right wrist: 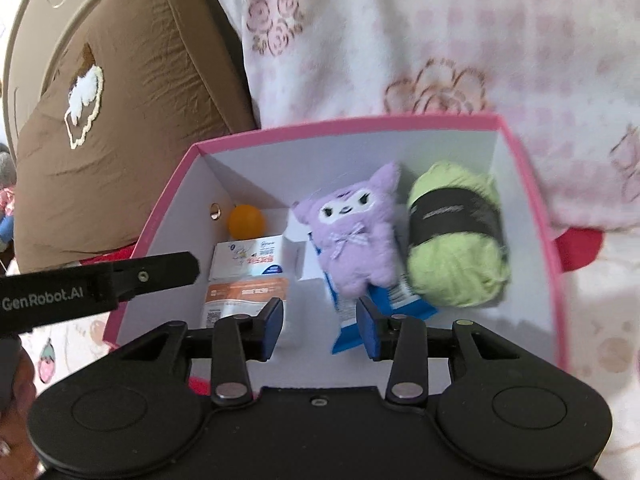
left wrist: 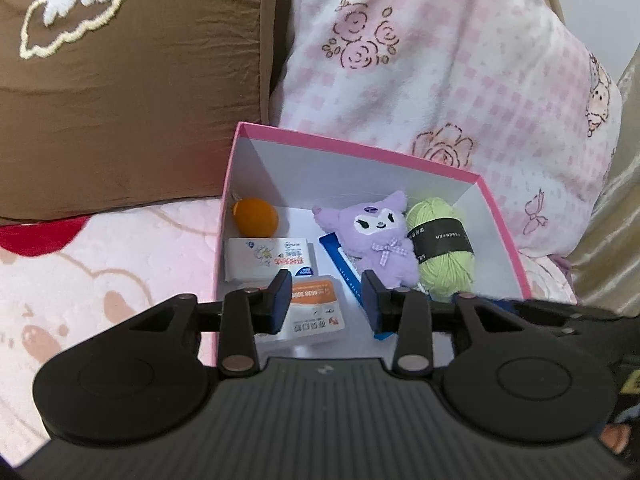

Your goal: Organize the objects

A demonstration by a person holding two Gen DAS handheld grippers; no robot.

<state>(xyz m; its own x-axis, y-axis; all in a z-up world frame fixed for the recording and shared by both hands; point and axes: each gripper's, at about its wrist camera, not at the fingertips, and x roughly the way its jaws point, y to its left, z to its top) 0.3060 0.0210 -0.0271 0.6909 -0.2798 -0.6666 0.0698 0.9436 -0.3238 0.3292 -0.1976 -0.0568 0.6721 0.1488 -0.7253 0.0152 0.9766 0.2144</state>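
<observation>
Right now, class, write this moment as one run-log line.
pink cardboard box: holds purple plush toy, green yarn ball, orange ball | left gripper: open, empty | right gripper: open, empty

Left gripper [left wrist: 326, 300]: black ribbed body, two round housings, silver pivot screws, blue pads on fingers [left wrist: 280, 294]. Right gripper [right wrist: 320, 326]: same build. White "GenRobot.AI" lettering is showing on the left gripper's black side.
</observation>
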